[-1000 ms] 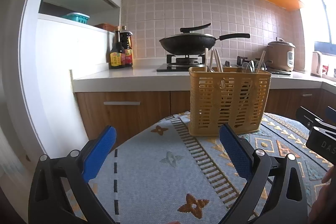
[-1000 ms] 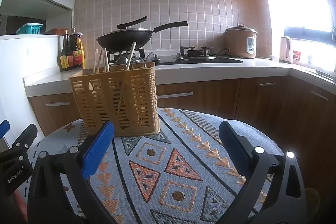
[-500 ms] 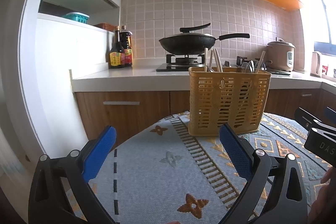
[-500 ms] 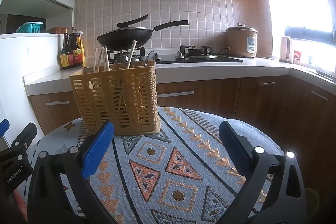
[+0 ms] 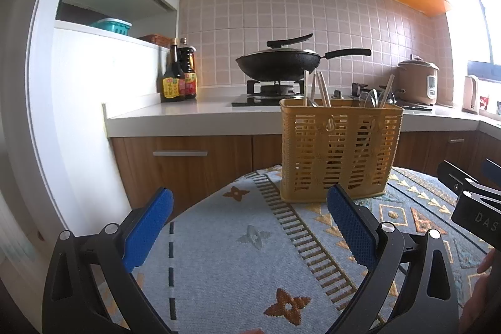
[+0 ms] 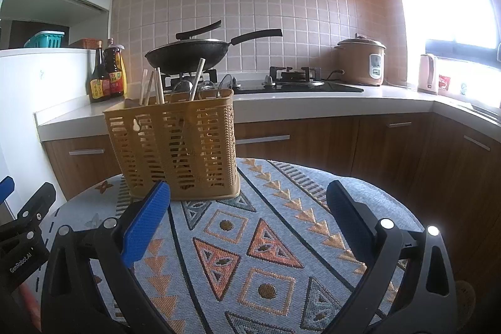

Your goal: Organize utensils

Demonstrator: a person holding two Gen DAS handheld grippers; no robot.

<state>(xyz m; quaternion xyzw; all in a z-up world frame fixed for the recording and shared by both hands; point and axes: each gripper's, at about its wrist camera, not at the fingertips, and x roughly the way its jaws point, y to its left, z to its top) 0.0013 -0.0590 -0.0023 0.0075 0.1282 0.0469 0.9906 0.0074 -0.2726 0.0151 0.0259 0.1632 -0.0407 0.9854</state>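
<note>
- The orange slatted utensil basket [image 5: 339, 151] stands upright on the patterned tablecloth [image 5: 225, 243], toward the far edge of the round table, and serves as the landmark here.
- Wooden chopsticks [image 6: 153, 86] lean out of the basket's left compartment, and one more chopstick [image 6: 197, 79] slants up nearer its middle. Metal utensil handles [image 5: 369, 97] crowd the basket's right side. Upright storage keeps the handles reachable from above.
- The left gripper [image 5: 250, 218] hovers in front of the basket, low over the cloth, its blue pads spread wide with nothing between them.
- The right gripper [image 6: 247, 208] sits in front of the basket and slightly to its right, jaws likewise wide apart and empty.
- No loose utensil shows on the cloth around the basket, so the sorting looks either finished or about to rearrange what is inside; I cannot tell which.
- Behind the basket, a black wok [image 5: 278, 66] rests on the gas stove, well clear of the work.
</note>
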